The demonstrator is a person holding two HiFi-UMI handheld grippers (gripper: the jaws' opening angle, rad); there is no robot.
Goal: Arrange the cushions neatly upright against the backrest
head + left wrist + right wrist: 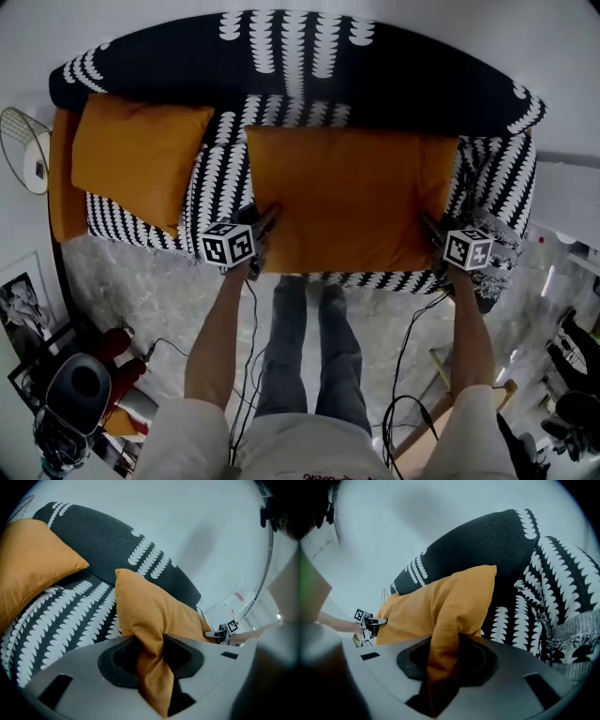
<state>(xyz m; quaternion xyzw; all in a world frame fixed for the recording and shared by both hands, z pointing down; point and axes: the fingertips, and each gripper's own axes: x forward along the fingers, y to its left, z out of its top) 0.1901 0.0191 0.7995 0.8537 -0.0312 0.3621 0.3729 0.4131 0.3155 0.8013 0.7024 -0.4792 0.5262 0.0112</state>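
Cushion corners are pinched by left tool and right tool, arms outstretched.

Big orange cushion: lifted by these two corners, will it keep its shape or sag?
Probably sags: the big orange cushion bunches into folds where the left gripper and right gripper pinch its corners, so it looks soft. Its unsupported middle may droop between the grips. Likely light for its size, being plump.

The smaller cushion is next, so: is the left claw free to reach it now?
Probably not yet: the left claw is shut on a corner of the large cushion. Nothing covers the smaller cushion; releasing should clear the way.
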